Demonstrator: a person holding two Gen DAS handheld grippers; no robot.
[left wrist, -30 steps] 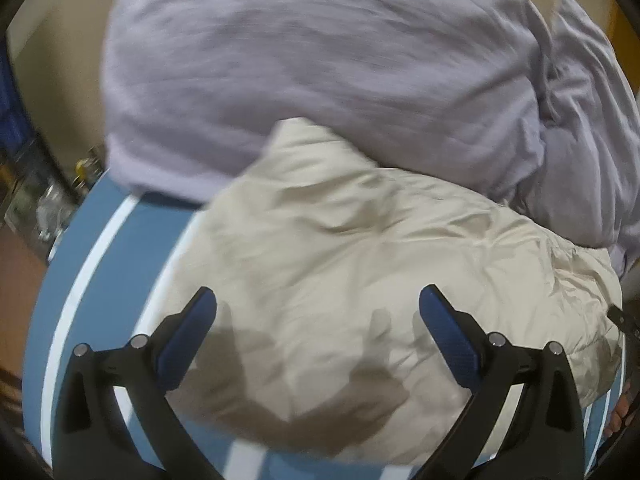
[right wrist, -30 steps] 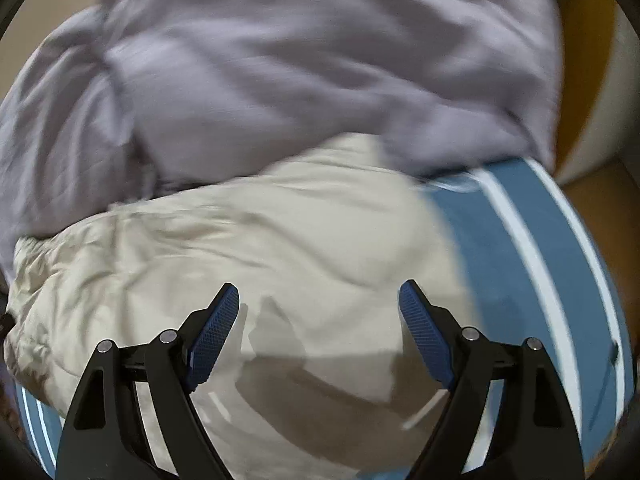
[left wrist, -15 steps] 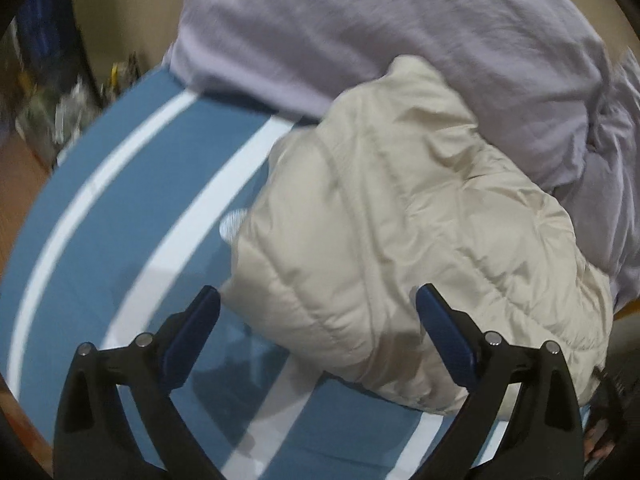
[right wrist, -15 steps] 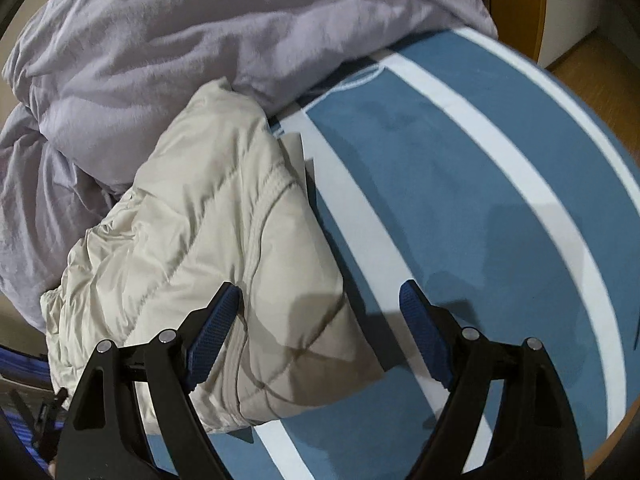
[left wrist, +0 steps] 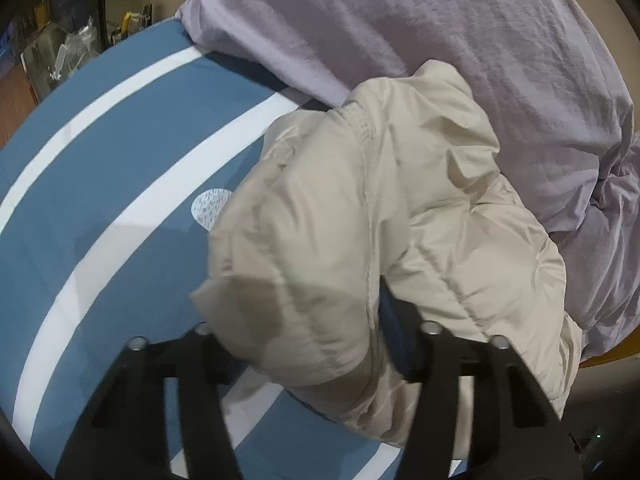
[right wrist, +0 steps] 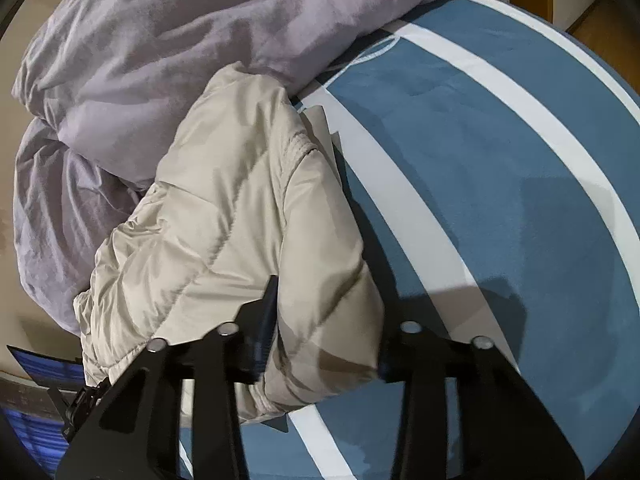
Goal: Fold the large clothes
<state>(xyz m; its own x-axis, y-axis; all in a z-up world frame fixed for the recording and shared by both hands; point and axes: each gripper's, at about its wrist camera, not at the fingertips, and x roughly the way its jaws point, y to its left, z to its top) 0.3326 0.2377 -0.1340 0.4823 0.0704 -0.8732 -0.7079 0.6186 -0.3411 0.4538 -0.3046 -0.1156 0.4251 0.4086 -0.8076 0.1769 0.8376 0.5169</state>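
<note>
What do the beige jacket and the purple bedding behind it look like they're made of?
Beige jacket: probably a thin nylon or polyester shell over puffy filling; it has a slight sheen, stitched quilt lines and bulging panels. Purple bedding: matte, soft woven fabric, maybe cotton or microfiber; fine crumpled wrinkles, no shine.

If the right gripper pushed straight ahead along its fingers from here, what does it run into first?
The beige puffer jacket. A fold of it already sits between the fingers of the right gripper, so any advance pushes deeper into the jacket. Beyond it lies the lilac duvet, though depth there is unclear.
</note>
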